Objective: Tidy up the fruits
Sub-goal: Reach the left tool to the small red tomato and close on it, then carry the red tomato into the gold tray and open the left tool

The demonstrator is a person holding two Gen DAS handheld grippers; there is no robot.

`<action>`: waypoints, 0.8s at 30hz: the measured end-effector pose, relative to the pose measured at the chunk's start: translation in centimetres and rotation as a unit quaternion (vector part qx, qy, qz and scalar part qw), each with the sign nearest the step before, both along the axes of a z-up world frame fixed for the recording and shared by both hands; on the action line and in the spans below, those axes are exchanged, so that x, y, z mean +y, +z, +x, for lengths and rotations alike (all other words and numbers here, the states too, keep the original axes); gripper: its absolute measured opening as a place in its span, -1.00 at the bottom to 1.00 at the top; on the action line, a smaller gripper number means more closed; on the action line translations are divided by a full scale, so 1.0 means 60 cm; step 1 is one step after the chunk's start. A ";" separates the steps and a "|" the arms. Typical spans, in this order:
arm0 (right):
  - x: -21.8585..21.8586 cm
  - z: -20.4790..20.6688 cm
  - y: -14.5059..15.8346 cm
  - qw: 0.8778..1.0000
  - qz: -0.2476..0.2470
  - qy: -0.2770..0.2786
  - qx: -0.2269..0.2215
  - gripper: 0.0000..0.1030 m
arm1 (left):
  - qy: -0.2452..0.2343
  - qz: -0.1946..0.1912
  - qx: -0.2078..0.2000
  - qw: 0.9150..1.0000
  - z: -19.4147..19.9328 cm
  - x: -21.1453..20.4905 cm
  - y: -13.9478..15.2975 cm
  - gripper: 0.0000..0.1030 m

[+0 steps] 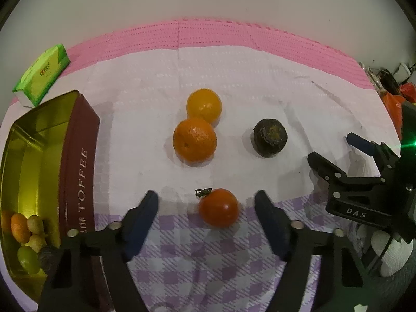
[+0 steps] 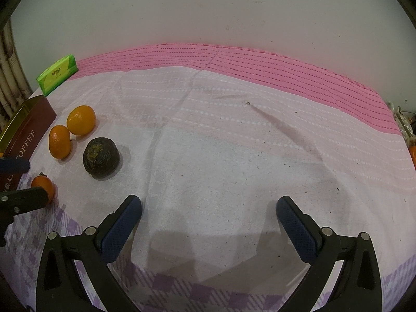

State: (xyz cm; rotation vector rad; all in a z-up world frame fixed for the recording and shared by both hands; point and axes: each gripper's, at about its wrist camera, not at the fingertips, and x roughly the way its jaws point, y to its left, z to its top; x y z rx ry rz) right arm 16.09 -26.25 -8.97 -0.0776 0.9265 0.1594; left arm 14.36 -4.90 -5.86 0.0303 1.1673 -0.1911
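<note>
My left gripper [image 1: 206, 200] is open, its fingers on either side of a small red-orange tomato [image 1: 219, 207] with a dried stem, lying on the cloth. Beyond it lie two oranges, a nearer one [image 1: 194, 141] and a farther one [image 1: 204, 106], touching each other, and a dark round fruit [image 1: 270, 137] to their right. A maroon toffee tin [image 1: 78, 161] at the left holds several small fruits [image 1: 28, 236]. My right gripper [image 2: 209, 205] is open and empty over bare cloth; it also shows in the left wrist view [image 1: 330, 148]. The right wrist view shows the tomato [image 2: 43, 186], oranges [image 2: 60, 141] [image 2: 80, 120], dark fruit [image 2: 101, 156] and tin [image 2: 31, 130] at its left.
A green tissue pack [image 1: 43, 74] lies behind the tin, near the wall. The table is covered by a white, pink and purple-checked cloth [image 2: 234, 143]. Clutter sits past the table's right edge [image 1: 392, 88].
</note>
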 end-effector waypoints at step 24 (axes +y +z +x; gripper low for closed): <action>0.000 0.001 -0.002 1.000 0.000 0.000 0.000 1.00 | -0.016 -0.019 0.004 1.000 -0.023 0.006 0.009 -0.45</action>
